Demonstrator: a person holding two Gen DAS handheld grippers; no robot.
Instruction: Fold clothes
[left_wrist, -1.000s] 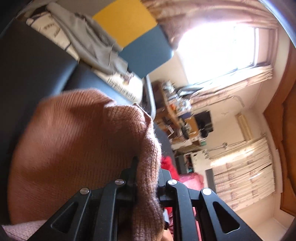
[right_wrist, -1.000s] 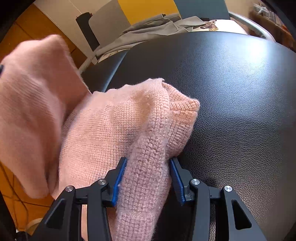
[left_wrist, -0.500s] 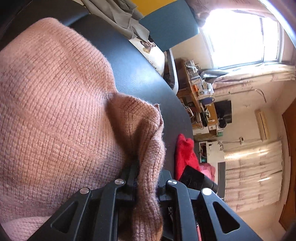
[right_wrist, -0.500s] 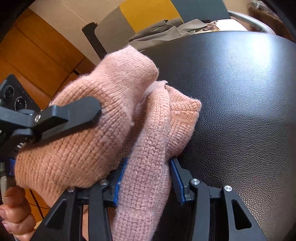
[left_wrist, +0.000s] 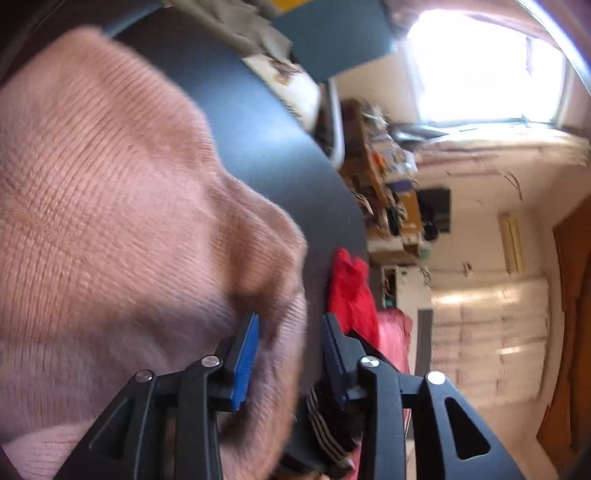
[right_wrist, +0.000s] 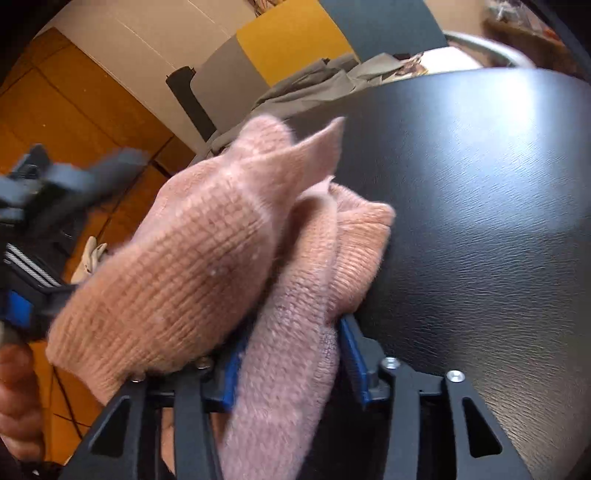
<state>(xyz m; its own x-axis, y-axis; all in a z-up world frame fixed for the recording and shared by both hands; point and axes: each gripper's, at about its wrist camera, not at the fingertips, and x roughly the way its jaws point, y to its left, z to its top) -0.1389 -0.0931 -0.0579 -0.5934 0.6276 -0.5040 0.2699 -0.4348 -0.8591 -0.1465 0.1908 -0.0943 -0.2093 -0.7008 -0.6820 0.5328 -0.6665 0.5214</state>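
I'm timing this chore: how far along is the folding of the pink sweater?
Done: one flap of the pink sweater is doubled over the rest on the black table. In hand: the right tool clamps the bunched knit, while the left tool has its jaws apart, with knit loose between them. Left: the bundle is lumpy, not flat, and a grey garment waits at the far edge.

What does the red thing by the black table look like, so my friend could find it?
Start at the big round black table with the pink knitted sweater lying on it. Past the table's curved edge, near the left gripper, sits a crumpled bright red cloth. It is the only vivid red thing there, much stronger in colour than the soft pink sweater beside it.
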